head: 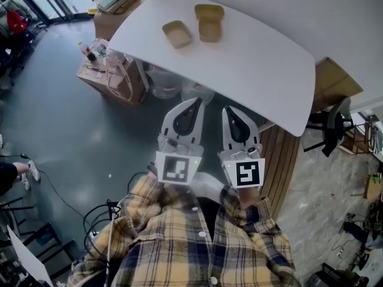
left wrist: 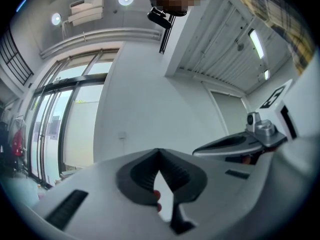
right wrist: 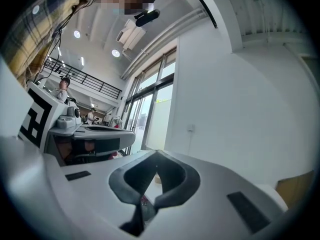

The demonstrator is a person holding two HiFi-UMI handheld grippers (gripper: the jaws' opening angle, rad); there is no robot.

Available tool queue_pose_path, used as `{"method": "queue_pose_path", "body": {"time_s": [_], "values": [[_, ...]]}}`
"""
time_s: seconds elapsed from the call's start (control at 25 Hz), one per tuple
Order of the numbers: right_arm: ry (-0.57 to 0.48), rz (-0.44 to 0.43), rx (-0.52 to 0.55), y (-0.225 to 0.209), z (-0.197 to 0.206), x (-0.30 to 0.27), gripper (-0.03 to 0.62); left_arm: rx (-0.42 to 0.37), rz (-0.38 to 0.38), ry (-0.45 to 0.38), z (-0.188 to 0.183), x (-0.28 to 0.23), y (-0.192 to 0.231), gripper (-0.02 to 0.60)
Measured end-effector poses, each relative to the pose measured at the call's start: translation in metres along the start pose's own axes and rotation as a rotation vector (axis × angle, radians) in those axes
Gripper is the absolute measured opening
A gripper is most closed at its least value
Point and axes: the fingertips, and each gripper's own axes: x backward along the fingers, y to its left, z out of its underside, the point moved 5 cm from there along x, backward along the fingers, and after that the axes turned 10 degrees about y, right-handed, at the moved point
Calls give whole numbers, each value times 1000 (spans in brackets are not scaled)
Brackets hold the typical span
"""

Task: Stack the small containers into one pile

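On the white table (head: 251, 64), near its far side, lie brown paper containers: a single one (head: 177, 33), and to its right a second (head: 210, 30) with a third (head: 209, 11) lying partly over its far end. My left gripper (head: 197, 102) and right gripper (head: 228, 109) are held side by side in front of the table's near edge, well short of the containers. Both are shut and hold nothing. In the left gripper view the left gripper (left wrist: 159, 151) has its jaws closed tip to tip, and so has the right gripper (right wrist: 156, 154) in the right gripper view. Neither gripper view shows the containers.
Cardboard boxes (head: 111, 79) with bottles stand on the floor left of the table. A black chair (head: 329, 124) is at the right, and a wooden panel (head: 281, 160) is under the table's near corner. Cables (head: 96, 214) lie on the floor by my left side.
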Motion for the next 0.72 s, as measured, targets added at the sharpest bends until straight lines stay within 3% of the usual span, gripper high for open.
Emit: {"method": "queue_pose_path", "body": {"time_s": [0.28,0.4,0.72], "values": [[11,-18,20,-8,-1,-104,15,29,-13,13,27,-69,76,18],[25,-11,10,-17,-3,-163,15,-15,9,15,32,-113,119,18],[49,20,1,-60,-22,-303,15,-8,74,-3,38,-242,210,18]]}}
